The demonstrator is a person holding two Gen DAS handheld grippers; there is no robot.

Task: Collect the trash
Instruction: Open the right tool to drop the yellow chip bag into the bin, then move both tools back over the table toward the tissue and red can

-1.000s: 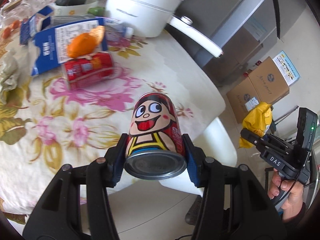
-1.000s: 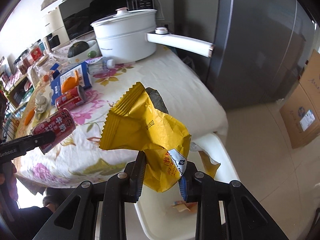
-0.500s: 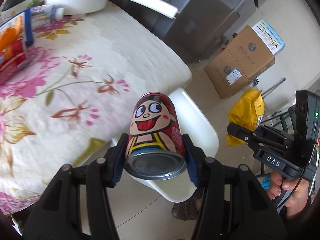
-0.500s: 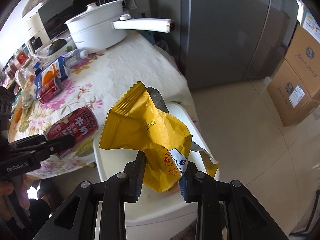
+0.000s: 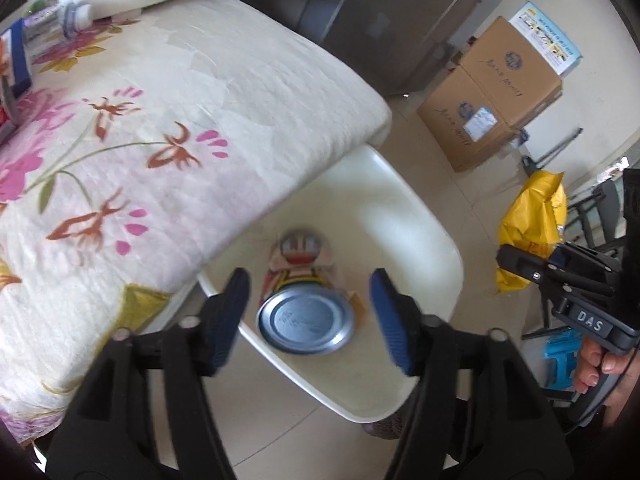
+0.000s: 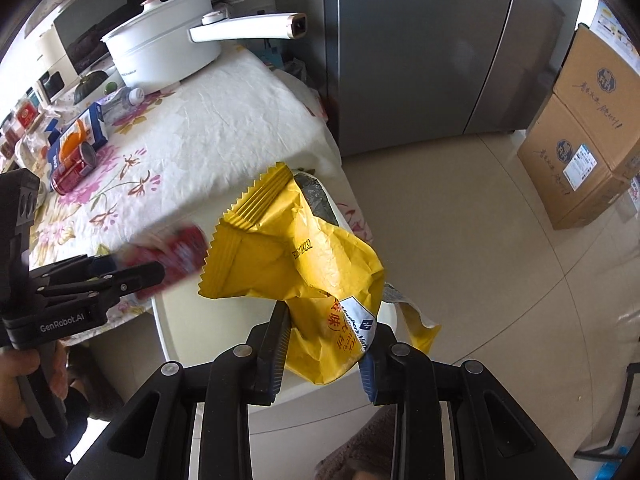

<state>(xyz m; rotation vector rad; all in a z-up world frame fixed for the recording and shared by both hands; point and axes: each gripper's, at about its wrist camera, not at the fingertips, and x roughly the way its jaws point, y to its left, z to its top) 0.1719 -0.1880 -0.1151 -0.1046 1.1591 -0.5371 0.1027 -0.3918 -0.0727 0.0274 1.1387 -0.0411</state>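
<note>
The left gripper jaws are opening; the can drops toward the white bin; it could bounce out; the right gripper pinches the yellow bag above.

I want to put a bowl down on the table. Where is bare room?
The near end of the tablecloth, between the white pot and the table's edge, is bare. The far end, around the red can and blue carton, is crowded.

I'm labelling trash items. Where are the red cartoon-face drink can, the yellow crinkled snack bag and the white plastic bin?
Red cartoon-face drink can (image 5: 306,322): left wrist view, silver base.
Yellow crinkled snack bag (image 6: 296,256): right wrist view, front panel.
White plastic bin (image 5: 420,240): left wrist view, inner wall.
</note>
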